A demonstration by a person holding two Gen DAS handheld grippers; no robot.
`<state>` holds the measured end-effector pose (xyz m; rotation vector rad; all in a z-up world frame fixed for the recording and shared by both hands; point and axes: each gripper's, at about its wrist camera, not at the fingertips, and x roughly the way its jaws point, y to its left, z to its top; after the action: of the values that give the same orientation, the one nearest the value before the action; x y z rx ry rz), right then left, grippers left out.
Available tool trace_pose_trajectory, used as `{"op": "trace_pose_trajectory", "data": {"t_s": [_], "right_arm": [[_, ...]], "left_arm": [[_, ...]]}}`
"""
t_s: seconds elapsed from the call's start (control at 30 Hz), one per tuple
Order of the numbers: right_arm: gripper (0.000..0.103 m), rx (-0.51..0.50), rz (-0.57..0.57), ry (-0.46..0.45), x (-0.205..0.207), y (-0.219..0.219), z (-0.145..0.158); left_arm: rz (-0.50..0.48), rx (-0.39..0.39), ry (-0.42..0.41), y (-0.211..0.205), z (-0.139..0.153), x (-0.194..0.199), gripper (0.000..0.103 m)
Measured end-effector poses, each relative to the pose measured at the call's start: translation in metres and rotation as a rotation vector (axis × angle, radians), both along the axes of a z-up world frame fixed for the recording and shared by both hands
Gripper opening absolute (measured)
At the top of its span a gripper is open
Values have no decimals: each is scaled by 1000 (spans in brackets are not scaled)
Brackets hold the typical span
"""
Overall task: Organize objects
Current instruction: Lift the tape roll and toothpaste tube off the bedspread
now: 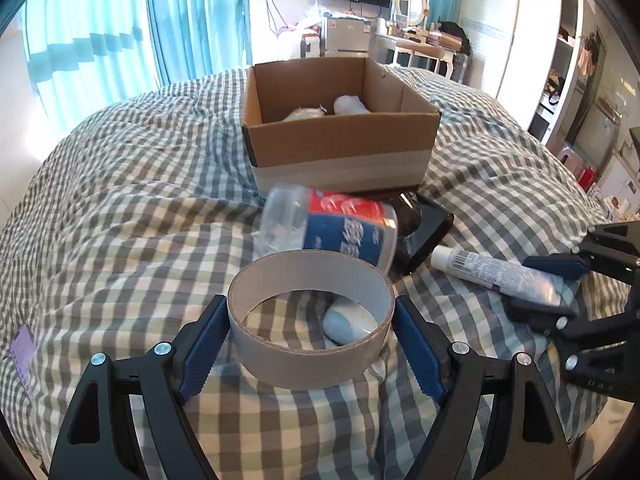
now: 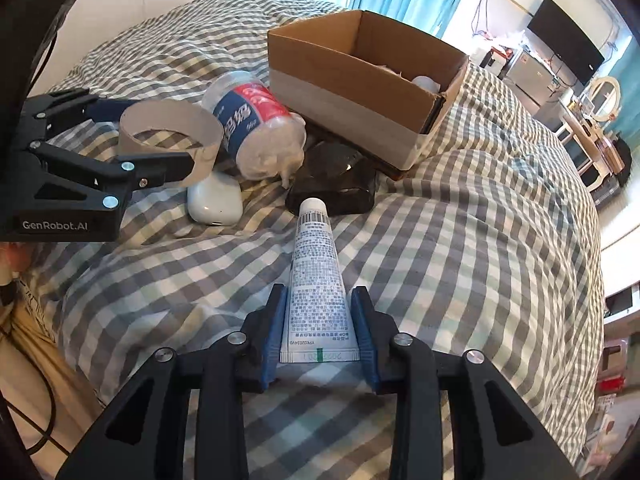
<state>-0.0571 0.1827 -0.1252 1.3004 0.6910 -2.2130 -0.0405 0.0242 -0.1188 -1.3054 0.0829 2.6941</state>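
One big bed (image 1: 120, 208) with a checked blanket fills our room, with blue curtains (image 1: 192, 16) behind. We count one cardboard box (image 1: 340, 148), one squashed bottle (image 1: 332, 226), one dark flat thing (image 1: 424, 228), one white case (image 2: 216, 202). Our left claw (image 1: 312, 344) sits wide around one tape ring (image 1: 312, 328), its pads just beside it. Our right claw (image 2: 320, 332) hugs one tube (image 2: 316, 280) lying on the bed.

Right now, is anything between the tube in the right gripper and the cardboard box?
Yes. The tube in the right gripper points at a dark object lying against the cardboard box, with the plastic bottle just left of it. Lifting over them looks clear.
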Motion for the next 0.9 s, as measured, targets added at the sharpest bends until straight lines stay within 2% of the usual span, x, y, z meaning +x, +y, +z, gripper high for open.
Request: {"op": "trace_pose_trajectory", "data": {"t_s": [0.07,0.17,0.3,0.33,0.37,0.47,0.6,0.9], "right_arm": [[59,-12,-13,17,-5,-3,2],[61,-42,-7,-4,-23,-22,-5],[61,33,-17,-64,-46,-42,-38],[57,40,-22,-70,-49,-45,-42],[47,37,-30,-68,-50,-46,-43],[30,0,-65,-72,-58,-45,-41],[30,-21,-78,-69,-55,-41,-38],[30,-76,-108,-16,-26,-23,-9]], "left_arm": [[8,-1,8,-3,2,-1,83],[22,4,9,-8,3,-3,83],[40,8,11,-17,5,-4,83],[43,12,9,-19,4,-5,83],[46,16,8,-20,4,-4,83],[49,25,5,-21,4,-4,83],[45,25,7,-21,5,-3,83],[39,37,21,-19,13,4,83]]}}
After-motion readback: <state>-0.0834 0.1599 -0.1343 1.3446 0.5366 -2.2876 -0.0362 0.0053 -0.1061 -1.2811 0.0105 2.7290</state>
